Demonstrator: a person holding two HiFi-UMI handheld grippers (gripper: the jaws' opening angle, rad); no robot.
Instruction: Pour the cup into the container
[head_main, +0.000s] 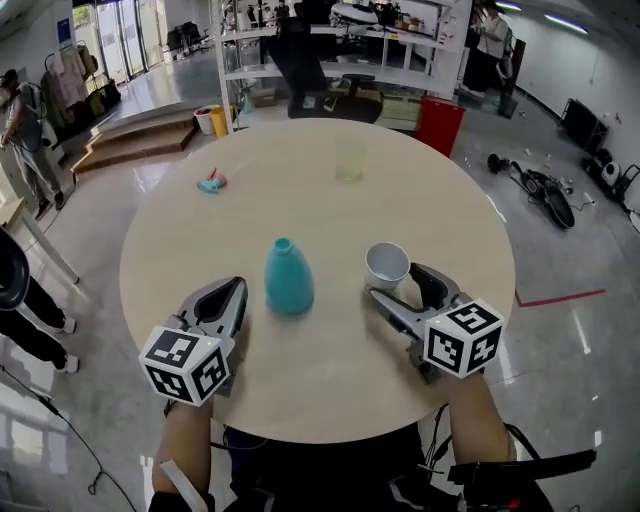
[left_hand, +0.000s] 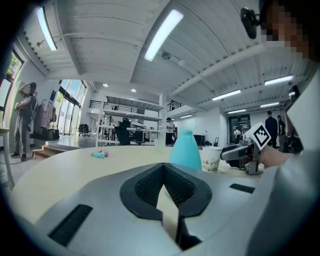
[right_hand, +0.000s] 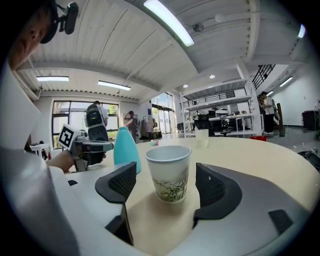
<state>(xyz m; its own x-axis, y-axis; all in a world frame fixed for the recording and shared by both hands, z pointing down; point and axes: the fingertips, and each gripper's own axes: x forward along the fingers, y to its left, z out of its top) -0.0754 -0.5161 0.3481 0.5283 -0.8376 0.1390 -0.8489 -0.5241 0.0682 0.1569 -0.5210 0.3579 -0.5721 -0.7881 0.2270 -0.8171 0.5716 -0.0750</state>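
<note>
Right gripper view: tapered paper cup untouched between my wide-open right gripper; left gripper closed, empty; smooth teal container clear.

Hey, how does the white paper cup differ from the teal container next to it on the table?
The cup is white with a green plant print; the container is plain teal. The cup has a wide open mouth, while the container narrows to a small neck. The cup stands between the right gripper's open jaws, untouched; the container stands free and looks taller. Both stand upright on the round table.
</note>
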